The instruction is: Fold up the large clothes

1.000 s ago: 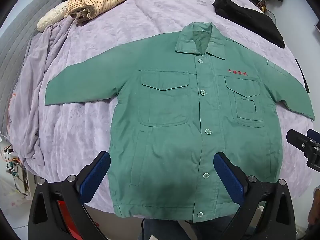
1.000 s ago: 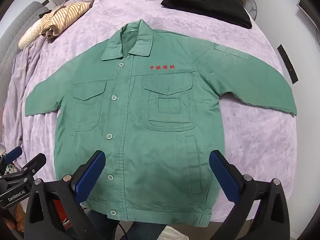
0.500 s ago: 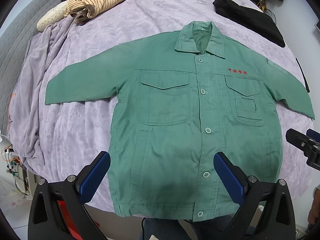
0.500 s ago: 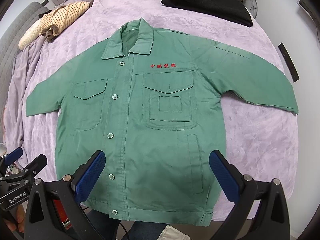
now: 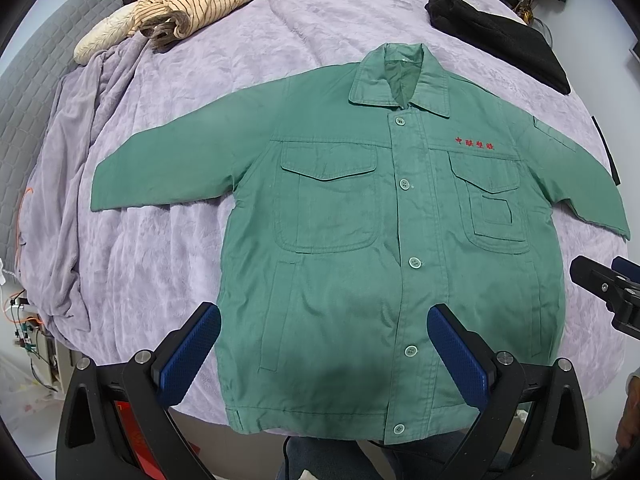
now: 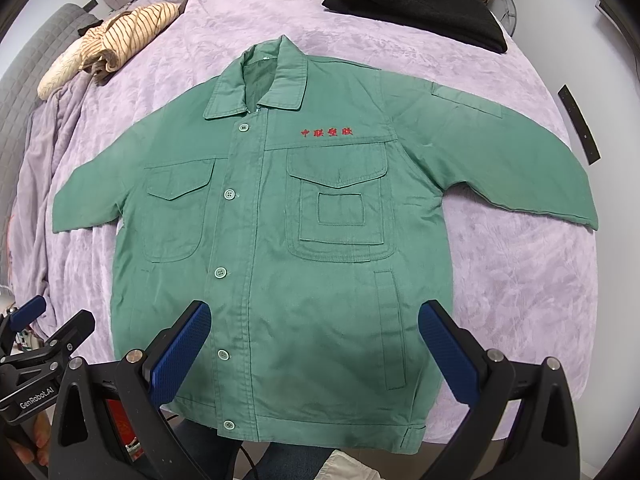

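A green work jacket (image 5: 360,248) (image 6: 280,248) lies flat and face up on the bed, buttoned, both sleeves spread out, red stitched characters on its chest. Its hem hangs at the bed's near edge. My left gripper (image 5: 323,346) hovers above the hem, open, nothing between its blue pads. My right gripper (image 6: 314,344) hovers over the lower front of the jacket, open and empty too. Each gripper shows at the edge of the other's view: the right one (image 5: 608,292) and the left one (image 6: 44,332).
The bed wears a lilac plush cover (image 5: 168,264) (image 6: 520,280). A striped beige garment (image 5: 192,4) (image 6: 116,44) lies bundled at the far left. A folded black garment (image 5: 500,36) (image 6: 416,4) lies at the far right. A grey headboard (image 5: 28,92) stands on the left.
Both views have shifted only slightly; the jacket lies as before and both grippers remain open above its hem.
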A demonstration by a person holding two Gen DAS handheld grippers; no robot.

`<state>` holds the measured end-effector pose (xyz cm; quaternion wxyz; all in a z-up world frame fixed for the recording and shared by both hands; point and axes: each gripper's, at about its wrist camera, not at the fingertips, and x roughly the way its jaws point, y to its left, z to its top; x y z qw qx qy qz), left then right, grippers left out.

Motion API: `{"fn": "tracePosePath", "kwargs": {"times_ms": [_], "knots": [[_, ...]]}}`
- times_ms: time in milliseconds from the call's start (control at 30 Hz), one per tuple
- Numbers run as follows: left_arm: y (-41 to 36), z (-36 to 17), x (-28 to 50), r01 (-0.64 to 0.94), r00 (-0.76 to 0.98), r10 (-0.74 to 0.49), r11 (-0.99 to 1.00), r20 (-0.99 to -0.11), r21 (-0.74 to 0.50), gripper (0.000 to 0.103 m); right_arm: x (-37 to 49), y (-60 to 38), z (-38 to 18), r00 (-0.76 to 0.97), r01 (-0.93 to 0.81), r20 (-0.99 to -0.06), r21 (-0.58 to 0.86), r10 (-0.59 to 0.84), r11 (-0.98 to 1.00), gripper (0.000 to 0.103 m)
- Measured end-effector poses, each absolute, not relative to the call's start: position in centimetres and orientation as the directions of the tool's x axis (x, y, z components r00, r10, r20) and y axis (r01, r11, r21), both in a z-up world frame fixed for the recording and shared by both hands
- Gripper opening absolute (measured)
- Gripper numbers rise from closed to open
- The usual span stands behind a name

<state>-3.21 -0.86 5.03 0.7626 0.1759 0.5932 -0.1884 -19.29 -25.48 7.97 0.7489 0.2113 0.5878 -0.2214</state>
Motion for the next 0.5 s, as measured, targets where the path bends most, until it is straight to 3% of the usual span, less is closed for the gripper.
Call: {"fn": "tracePosePath", "kwargs": {"times_ms": [500], "knots": [[-0.91, 5.01, -3.25, 0.496, 0.225, -0.078, 0.867, -0.971, 0.046, 0.103, -19.26, -25.62, 7.59, 0.229, 0.583, -0.971, 0.081, -0.068, 0.808, 0.103]]}}
